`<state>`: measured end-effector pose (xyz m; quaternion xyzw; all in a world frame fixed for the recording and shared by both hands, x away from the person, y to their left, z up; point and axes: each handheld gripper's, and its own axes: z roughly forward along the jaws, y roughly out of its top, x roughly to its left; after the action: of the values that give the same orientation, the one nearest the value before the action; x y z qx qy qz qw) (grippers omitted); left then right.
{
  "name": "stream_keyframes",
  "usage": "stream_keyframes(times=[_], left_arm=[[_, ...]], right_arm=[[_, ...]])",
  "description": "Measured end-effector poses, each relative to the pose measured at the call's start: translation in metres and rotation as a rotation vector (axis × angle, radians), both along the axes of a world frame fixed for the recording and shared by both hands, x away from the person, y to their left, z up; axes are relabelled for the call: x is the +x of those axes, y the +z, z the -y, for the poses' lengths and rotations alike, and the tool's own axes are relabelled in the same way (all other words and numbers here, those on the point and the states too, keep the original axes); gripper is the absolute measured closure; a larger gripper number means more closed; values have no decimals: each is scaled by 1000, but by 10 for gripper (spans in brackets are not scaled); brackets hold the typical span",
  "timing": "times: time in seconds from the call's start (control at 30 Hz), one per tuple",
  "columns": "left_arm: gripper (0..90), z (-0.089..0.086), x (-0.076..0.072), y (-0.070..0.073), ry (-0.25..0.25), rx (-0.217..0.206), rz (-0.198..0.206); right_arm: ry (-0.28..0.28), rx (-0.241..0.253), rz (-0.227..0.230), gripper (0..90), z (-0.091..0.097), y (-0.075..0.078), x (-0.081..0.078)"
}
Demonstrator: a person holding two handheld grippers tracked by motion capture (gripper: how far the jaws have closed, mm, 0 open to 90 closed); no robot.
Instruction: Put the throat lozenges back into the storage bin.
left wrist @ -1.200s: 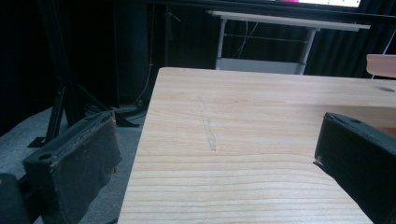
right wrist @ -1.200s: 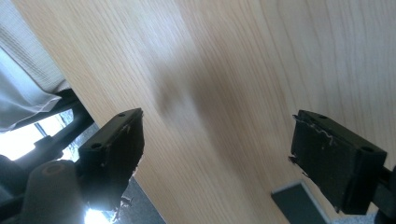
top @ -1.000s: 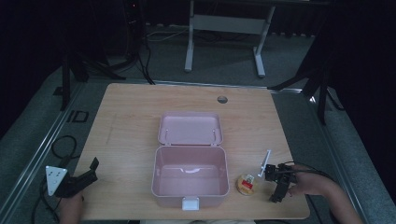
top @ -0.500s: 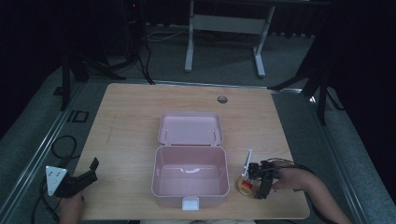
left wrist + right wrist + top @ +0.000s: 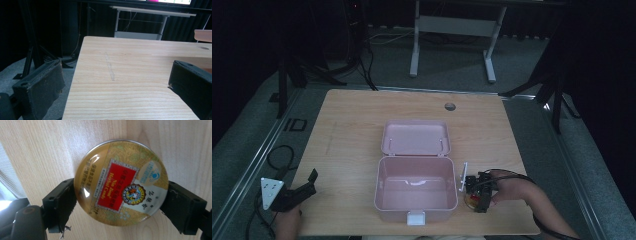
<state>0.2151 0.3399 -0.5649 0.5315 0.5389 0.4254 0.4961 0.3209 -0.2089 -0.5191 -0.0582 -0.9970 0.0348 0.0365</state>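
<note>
A round gold candy tin (image 5: 121, 182) with a red label lies flat on the wooden table (image 5: 37, 150). My right gripper (image 5: 121, 196) points down at it, one black jaw pressed on each side of the tin's rim. In the high view the right gripper (image 5: 477, 197) and the tin (image 5: 470, 201) sit just right of an open pink plastic box (image 5: 381, 192), whose lid (image 5: 414, 137) lies flat behind it. The box looks empty inside. My left gripper (image 5: 309, 182) rests at the table's front left corner, and its jaws (image 5: 115, 82) stand wide open over bare wood.
A latch tab (image 5: 416, 218) sticks out at the front of the box. A cable hole (image 5: 450, 106) sits near the table's far edge. The table's left edge (image 5: 75, 75) drops to grey floor, where a black stand leg (image 5: 30, 57) is.
My right gripper moved left and down over the tin and its jaws closed onto the tin's sides. The left gripper stayed still.
</note>
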Motion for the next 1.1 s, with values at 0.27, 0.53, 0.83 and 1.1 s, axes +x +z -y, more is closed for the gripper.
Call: stream_keyframes(times=[0.27,0.53,0.83,1.1], left_arm=[[4,0,0,0,0,0,-1],[4,0,0,0,0,0,-2],[4,0,0,0,-1,-1,-2],[4,0,0,0,-14,-6,-2]], right_arm=[[11,0,-5,198,1,10,-1],[3,12,-19,199,8,32,-6],[6,32,-18,200,15,59,-12],[3,45,-9,200,18,85,-19]])
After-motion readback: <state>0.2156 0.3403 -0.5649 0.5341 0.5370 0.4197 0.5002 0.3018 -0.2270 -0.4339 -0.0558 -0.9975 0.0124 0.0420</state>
